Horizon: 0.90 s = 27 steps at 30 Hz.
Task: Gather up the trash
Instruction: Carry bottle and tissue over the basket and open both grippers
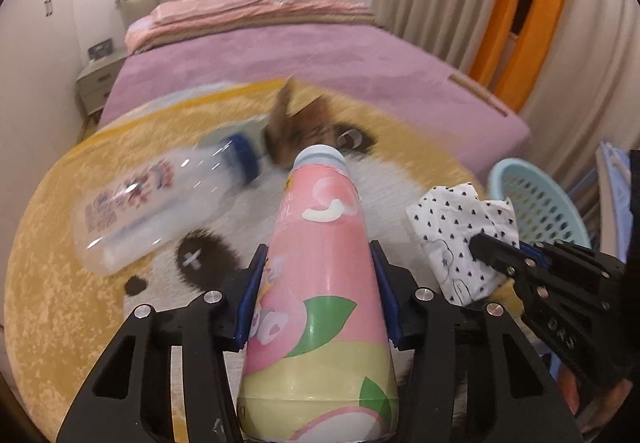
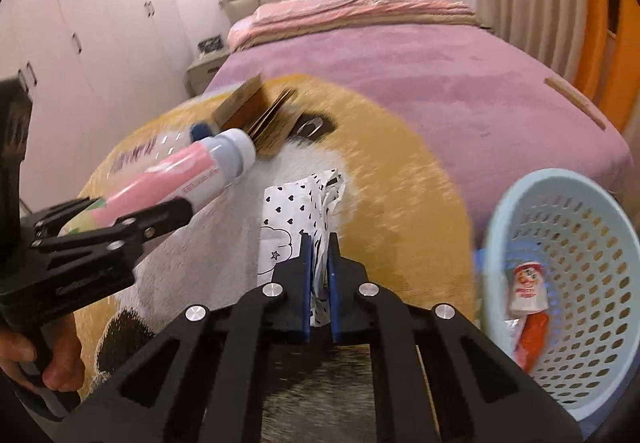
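My left gripper [image 1: 318,255] is shut on a pink bottle [image 1: 320,283] with a pale blue cap, its blue pads pressed on both sides. In the right wrist view this bottle [image 2: 180,171] points up and to the right, above the rug. My right gripper [image 2: 320,243] is shut on a crumpled white paper with black hearts [image 2: 296,203], which sticks up between the pads. The left wrist view shows the same paper [image 1: 452,223] at the right, held by the right gripper [image 1: 480,247]. A clear bottle with a blue cap [image 1: 160,203] lies on its side on the rug, blurred.
A pale blue basket [image 2: 560,203] lies tilted at the right and holds a small red-and-white bottle [image 2: 528,283] and an orange wrapper. A brown cardboard piece [image 2: 260,115] sits at the far side of the round yellow rug [image 1: 48,283]. A purple bed [image 1: 320,55] stands behind.
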### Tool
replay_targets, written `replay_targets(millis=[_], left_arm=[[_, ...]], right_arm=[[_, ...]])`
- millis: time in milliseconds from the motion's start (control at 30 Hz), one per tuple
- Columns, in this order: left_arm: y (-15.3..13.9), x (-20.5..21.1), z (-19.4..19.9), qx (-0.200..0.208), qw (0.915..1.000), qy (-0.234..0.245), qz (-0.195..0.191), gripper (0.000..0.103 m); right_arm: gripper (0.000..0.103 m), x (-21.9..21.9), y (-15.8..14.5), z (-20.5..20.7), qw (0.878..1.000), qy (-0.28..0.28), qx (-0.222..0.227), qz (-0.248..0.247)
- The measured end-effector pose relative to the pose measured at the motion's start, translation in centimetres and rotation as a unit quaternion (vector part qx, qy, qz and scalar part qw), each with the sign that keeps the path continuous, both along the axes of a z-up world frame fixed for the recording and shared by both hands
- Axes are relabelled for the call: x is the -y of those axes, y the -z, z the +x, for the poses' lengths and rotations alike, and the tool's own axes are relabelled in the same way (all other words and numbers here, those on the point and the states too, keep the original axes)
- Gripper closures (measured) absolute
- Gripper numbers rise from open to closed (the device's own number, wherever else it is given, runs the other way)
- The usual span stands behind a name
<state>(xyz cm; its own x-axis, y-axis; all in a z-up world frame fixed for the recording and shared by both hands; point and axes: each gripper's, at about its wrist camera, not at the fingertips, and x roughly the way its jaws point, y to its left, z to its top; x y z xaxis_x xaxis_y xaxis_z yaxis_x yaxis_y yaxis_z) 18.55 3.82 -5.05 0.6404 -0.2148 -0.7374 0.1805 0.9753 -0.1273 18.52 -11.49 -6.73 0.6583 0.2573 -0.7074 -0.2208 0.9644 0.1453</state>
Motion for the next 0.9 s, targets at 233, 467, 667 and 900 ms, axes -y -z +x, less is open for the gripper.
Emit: replay_targets(millis=[233,467,667,900], left_arm=[[-2.1,3.9,-0.3,0.024,0.9985,0.041,-0.029,0.056],[-2.9,9.5,0.1,0.039,0.9951,0.086,-0.029,0.056],[-2.7,14.9,0.9,0.044,0.9895,0.133,-0.037,0.056],[-1.2,21.0,2.9,0.023,0.9846,0.171,-0.031,0.056]], right_arm=[[0.098,5.4,-2.4,-0.8,0.998,0.055,0.029,0.017],[0.098,12.0,-4.1,-1.9,0.990,0.129,0.054,0.024],[0.098,17.6,-3.1,-1.9,0.980,0.193,0.038,0.031],[0.098,22.2,-0.8,-0.7,0.968,0.251,0.001,0.029]])
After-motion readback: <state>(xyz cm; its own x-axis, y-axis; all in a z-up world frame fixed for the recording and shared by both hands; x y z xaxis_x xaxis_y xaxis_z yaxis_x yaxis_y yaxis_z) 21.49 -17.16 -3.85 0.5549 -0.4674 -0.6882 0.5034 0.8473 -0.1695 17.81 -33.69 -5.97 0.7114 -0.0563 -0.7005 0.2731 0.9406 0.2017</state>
